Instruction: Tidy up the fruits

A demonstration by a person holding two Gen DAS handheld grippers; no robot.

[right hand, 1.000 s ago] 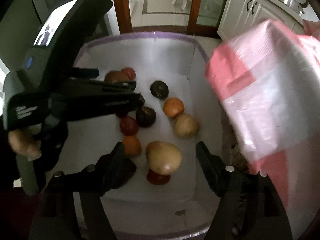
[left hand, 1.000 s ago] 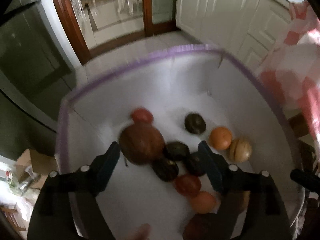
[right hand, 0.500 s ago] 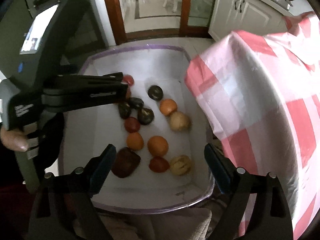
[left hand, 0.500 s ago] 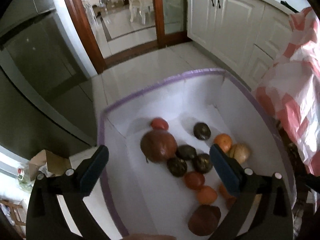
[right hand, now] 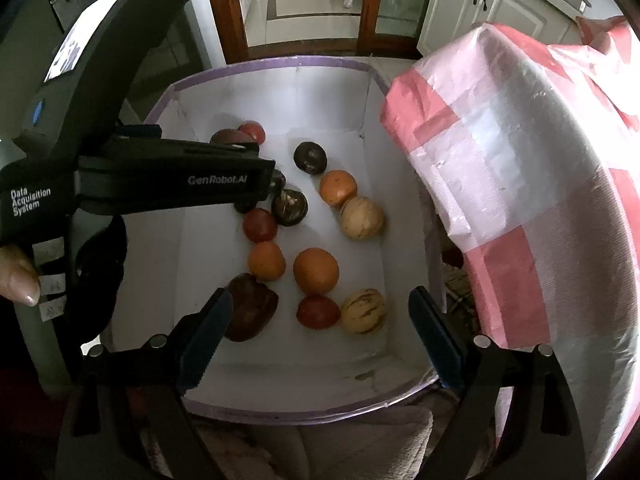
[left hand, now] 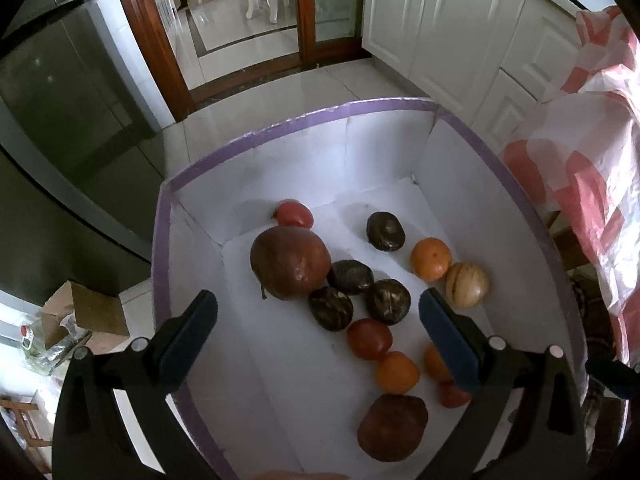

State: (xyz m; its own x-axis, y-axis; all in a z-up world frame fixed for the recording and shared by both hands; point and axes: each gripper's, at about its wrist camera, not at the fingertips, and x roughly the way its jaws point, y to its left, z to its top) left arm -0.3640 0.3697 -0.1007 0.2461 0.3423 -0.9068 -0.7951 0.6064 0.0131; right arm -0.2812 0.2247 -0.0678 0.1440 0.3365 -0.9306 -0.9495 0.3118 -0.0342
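Note:
A white box with a purple rim (left hand: 304,120) (right hand: 256,66) holds several fruits: a large brown pomegranate (left hand: 290,263), dark passion fruits (left hand: 386,231) (right hand: 310,157), oranges (left hand: 431,259) (right hand: 316,271), red tomatoes (left hand: 369,338) (right hand: 318,311) and striped pale melons (left hand: 467,284) (right hand: 363,311). My left gripper (left hand: 318,330) is open and empty above the box. My right gripper (right hand: 320,330) is open and empty above the box's near end. The left gripper's body (right hand: 160,176) shows in the right wrist view, over the box's left side.
A pink and white checked plastic bag (right hand: 520,184) (left hand: 580,160) stands against the box's right side. White cabinets (left hand: 440,20), a tiled floor and a wooden door frame (left hand: 160,40) lie beyond. A cardboard box (left hand: 84,312) sits on the left.
Both grippers have pulled up and back from the box, so more of it shows. Both have opened wider. The fruits have not moved.

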